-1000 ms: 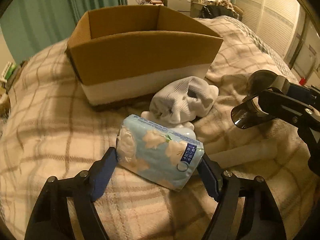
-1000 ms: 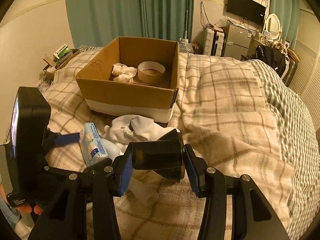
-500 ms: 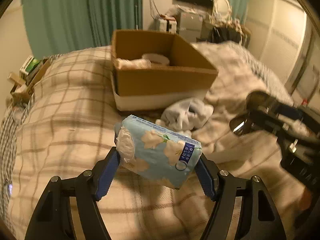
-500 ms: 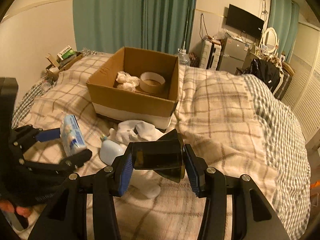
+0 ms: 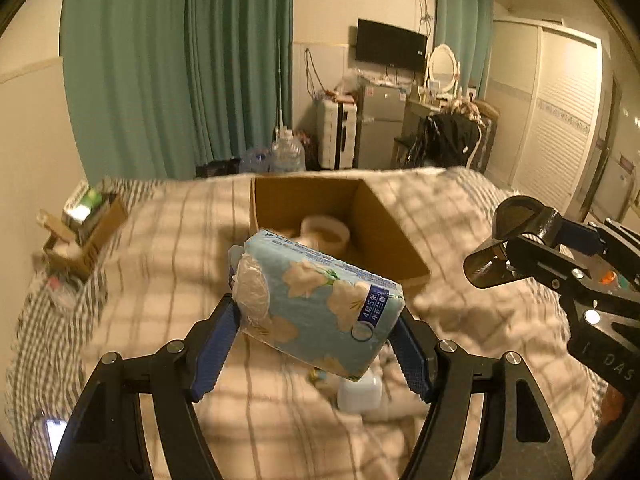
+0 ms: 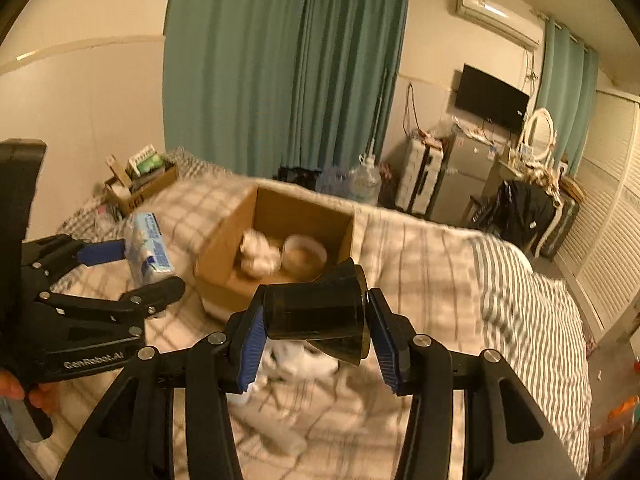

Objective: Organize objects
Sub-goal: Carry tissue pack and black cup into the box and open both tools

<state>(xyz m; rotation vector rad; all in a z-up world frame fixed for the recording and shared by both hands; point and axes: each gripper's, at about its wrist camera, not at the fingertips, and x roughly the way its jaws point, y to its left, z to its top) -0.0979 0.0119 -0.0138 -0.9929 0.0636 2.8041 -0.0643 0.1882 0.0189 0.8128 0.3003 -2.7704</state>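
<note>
My left gripper [image 5: 316, 340] is shut on a light blue tissue pack [image 5: 320, 304] and holds it in the air above the bed, in front of the open cardboard box [image 5: 384, 236]. The pack also shows in the right wrist view [image 6: 148, 248]. My right gripper [image 6: 316, 344] is shut on a dark hourglass-shaped object [image 6: 320, 312], also raised; it shows at the right of the left wrist view [image 5: 516, 248]. The box [image 6: 224, 264] holds a tape roll [image 6: 304, 256] and a crumpled white item [image 6: 258, 256].
A white sock [image 6: 304, 360] and a white bottle [image 5: 360, 394] lie on the plaid blanket [image 5: 160, 280] below the grippers. A small carton of clutter [image 5: 84, 232] sits at the bed's left edge. Curtains, a TV and furniture stand behind.
Both grippers have lifted well above the bed with their objects still held. The box now lies lower in both views, with its inside showing.
</note>
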